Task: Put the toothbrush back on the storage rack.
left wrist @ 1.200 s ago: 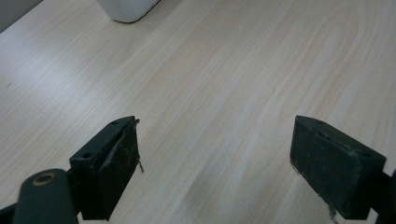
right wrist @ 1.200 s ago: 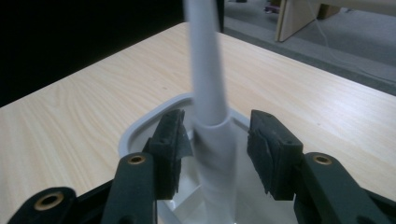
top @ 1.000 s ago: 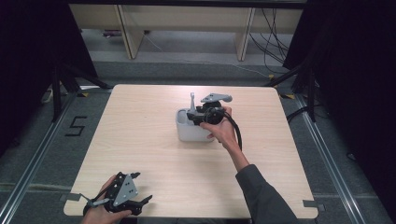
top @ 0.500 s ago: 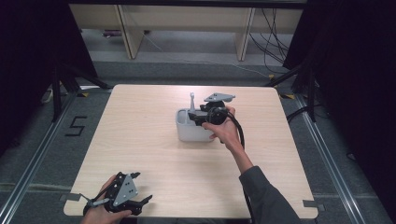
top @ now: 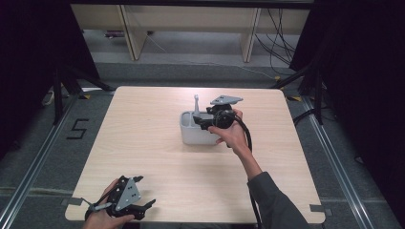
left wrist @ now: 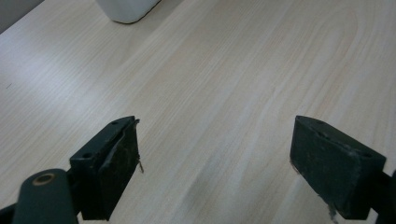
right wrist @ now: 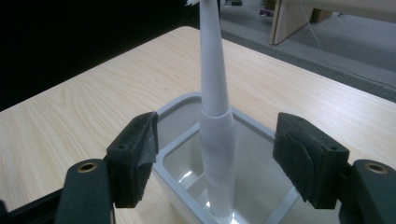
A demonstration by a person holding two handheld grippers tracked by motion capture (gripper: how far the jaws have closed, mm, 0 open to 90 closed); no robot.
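Upright inside the white holder [right wrist: 187, 140] mid-tabletop [top: 143, 157], the toothbrush [right wrist: 215, 140] looks light, stiff and slick; grasp its thicker handle. Right gripper [right wrist: 224, 158] has just been opening, brush unpinched between; left gripper [left wrist: 215, 163] gapes empty.

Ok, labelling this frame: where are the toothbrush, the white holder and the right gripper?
toothbrush [right wrist: 214, 79], right gripper view, on its handle.
white holder [right wrist: 180, 105], right gripper view, on its far rim.
right gripper [right wrist: 215, 156], right gripper view, midway between the open jaws.

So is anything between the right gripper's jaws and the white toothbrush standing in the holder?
Nothing visible. The right gripper has just been opening; the toothbrush stands between its pads, untouched, inside the white holder.
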